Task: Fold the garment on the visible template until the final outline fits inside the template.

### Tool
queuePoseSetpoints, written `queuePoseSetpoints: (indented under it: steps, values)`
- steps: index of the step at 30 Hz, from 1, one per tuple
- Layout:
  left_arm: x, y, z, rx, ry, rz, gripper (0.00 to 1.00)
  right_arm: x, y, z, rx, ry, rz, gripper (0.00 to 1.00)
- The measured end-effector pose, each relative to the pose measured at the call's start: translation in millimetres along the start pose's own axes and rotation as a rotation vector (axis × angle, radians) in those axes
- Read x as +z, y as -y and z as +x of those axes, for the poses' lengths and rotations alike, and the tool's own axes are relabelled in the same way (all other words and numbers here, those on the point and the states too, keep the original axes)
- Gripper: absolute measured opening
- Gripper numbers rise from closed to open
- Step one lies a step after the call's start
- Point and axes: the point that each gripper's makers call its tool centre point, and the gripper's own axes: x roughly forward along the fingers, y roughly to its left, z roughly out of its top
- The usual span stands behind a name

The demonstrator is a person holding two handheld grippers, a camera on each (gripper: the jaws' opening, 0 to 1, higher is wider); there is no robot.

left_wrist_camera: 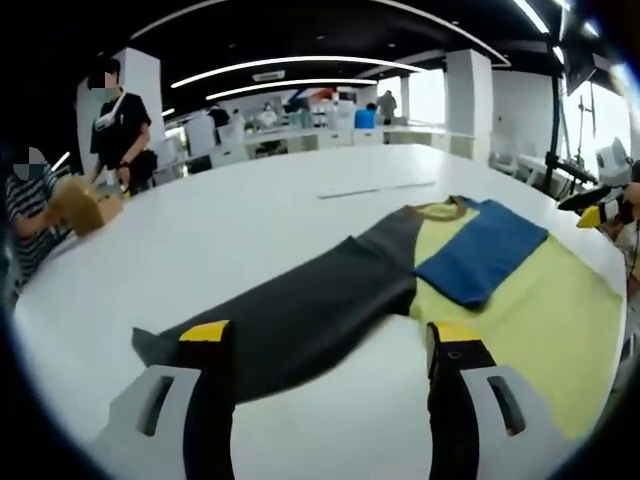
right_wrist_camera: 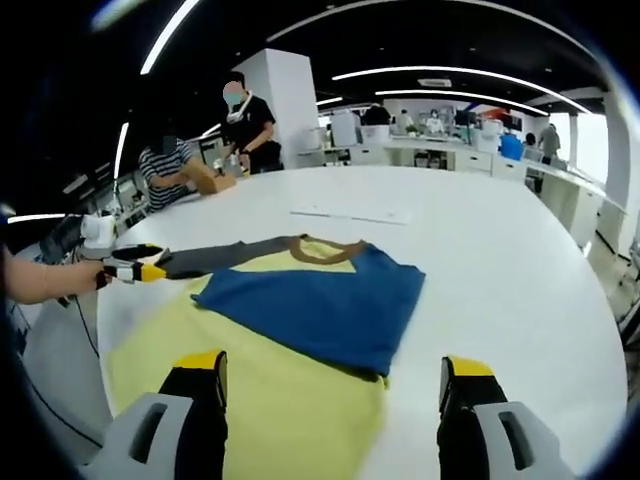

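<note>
Yellow-tipped jaws of the left gripper (left_wrist_camera: 330, 345) are spread over the garment's (left_wrist_camera: 480, 290) dark sleeve (left_wrist_camera: 290, 320); the right gripper (right_wrist_camera: 335, 380) is spread too. Its blue sleeve (right_wrist_camera: 320, 300) lies folded across the yellow body on the white table (right_wrist_camera: 500, 250), hem cut off.

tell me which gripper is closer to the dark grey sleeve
Left. The left gripper hovers open right over the dark grey sleeve, its jaws straddling the sleeve's end. The right gripper is open over the yellow body of the shirt, on the far side from that sleeve.

Left tongs (left_wrist_camera: 330, 338) agape; right tongs (right_wrist_camera: 340, 372) agape, both hovering
</note>
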Motion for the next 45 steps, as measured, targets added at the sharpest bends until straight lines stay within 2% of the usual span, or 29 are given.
queuePoseSetpoints:
  steps: [5,9,17,25,29,38,41,45]
  values:
    - [-5.1,-22.7,-5,0.038,-0.008,-0.019,0.77,1.9,0,-7,-0.021,0.013,0.017,0.95]
    - [-2.6,-44.0,-7,0.078,0.011,-0.078,0.76,1.4,-6,-16,-0.007,0.017,0.017,0.98]
    - [-8.4,-61.4,-6,0.1,-0.012,-0.092,0.7,3.4,-20,-31,0.027,0.037,-0.008,0.99]
    - [-13.4,-80.4,-3,0.135,-0.039,-0.034,0.53,6.6,-38,-45,0.09,0.071,-0.055,0.99]
    - [-16.6,-90.3,-5,0.158,-0.046,-0.044,0.43,5.0,-45,-50,0.113,0.071,-0.059,0.99]
    - [-32.3,-108.5,0,0.189,-0.102,-0.031,0.28,-2.3,-44,-55,0.095,0.054,-0.064,0.99]
    - [-37.8,-112.1,4,0.195,-0.145,0.02,0.23,-4.5,-43,-55,0.088,0.046,-0.07,0.99]
    - [-38.9,-114.7,9,0.2,-0.167,0.051,0.17,-6.9,-41,-54,0.08,0.041,-0.071,0.99]
